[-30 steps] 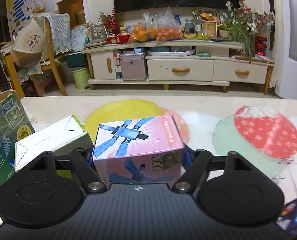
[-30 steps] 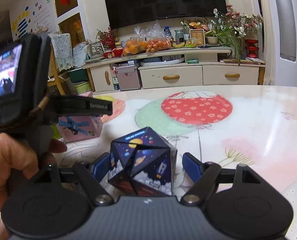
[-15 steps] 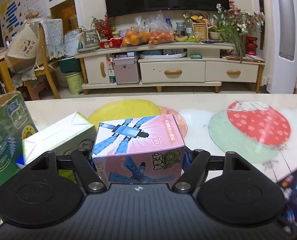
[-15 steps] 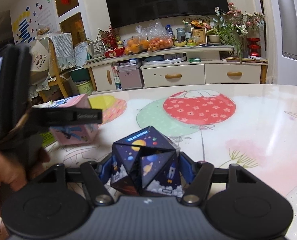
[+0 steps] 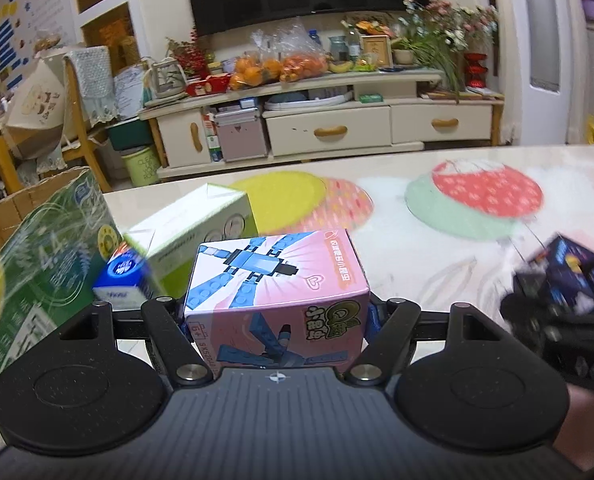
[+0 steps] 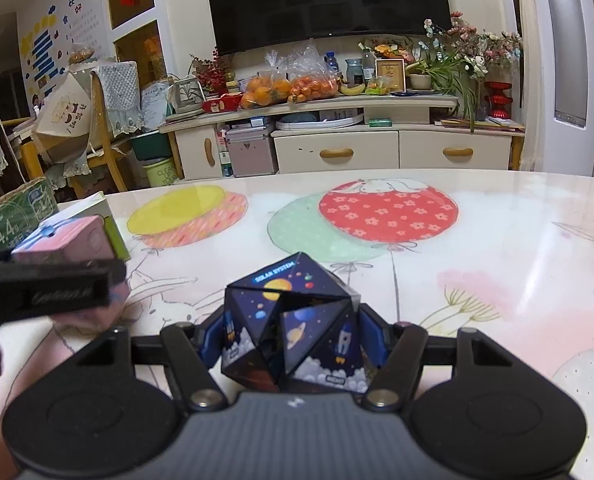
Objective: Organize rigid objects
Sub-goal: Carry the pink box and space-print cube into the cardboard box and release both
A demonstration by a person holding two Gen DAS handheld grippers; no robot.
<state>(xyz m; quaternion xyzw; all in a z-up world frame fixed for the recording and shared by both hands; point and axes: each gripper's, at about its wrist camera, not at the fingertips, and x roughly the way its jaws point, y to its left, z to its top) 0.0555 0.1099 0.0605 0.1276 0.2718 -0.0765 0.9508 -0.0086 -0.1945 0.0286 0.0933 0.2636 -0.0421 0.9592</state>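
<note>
Two boxes are held at once, one in each gripper, and both grips carry risk. In the left wrist view the pink toy box (image 5: 275,300) is clamped between the jaws of the left gripper (image 5: 276,320), held by its two side walls just above the table (image 5: 437,256). The box is thin card, so its walls could be crushed if it is squeezed harder, and it could slide out if the clamp is eased. In the right wrist view the dark space-print puzzle cube (image 6: 293,328) is pinched between the jaws of the right gripper (image 6: 293,338). Its faces are slanted and it looks jointed, so it could be folded or twisted out of the pads under an uneven squeeze.

Just beside the pink box, on the left, a small blue carton (image 5: 123,278) and a white and green box (image 5: 201,220) are crowded against a green cardboard case (image 5: 45,264). The small carton could be knocked over if the pink box is swung that way. The two grippers are near each other, so a collision between them is likely if both are moved inward together. Farther off, the table is printed with coloured circles, and nothing is seen there to be struck.
</note>
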